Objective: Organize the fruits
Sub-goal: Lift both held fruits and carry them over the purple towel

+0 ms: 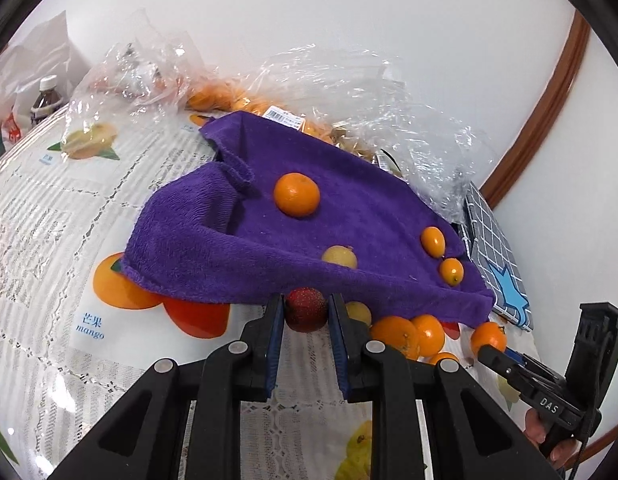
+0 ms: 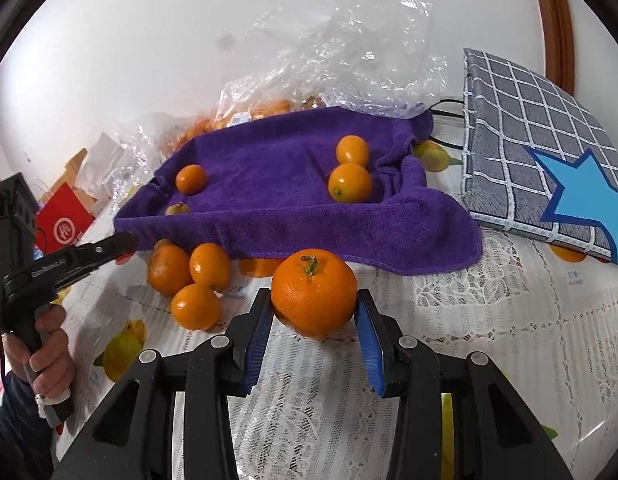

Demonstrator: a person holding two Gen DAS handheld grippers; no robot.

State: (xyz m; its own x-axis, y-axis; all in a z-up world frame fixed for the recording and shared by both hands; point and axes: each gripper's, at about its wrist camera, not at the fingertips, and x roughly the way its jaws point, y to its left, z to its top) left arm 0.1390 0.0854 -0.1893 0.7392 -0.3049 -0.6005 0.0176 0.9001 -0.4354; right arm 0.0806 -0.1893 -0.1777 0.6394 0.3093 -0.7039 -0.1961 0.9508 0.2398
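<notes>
White wall stood behind a table (image 1: 49,248) dressed in lace over a fruit-printed cloth. At the far left a dark bottle (image 1: 45,98) waited beside crumpled clear bags (image 1: 141,68), one of them stuffed with small oranges. Across the middle lay a purple towel (image 1: 269,240), rumpled into a shallow nest, with a tangerine (image 1: 296,194), a pale yellow fruit (image 1: 339,257) and two kumquats (image 1: 433,241) resting on it. Just below the towel's near hem, the left gripper (image 1: 306,312) was clamped on a dark red fruit (image 1: 306,309), its blue pads pressing each side (a snug pinch, by the look of it). To the right of that, a loose cluster of small oranges (image 1: 409,336) sat on the lace by the towel's hem. Further right, the right gripper (image 2: 313,312) held a large orange (image 2: 313,292) between its pads, stem upward, just in front of the towel's edge. At the far right a grey checked notebook (image 2: 521,140) with a blue star leaned tilted off the cloth.
</notes>
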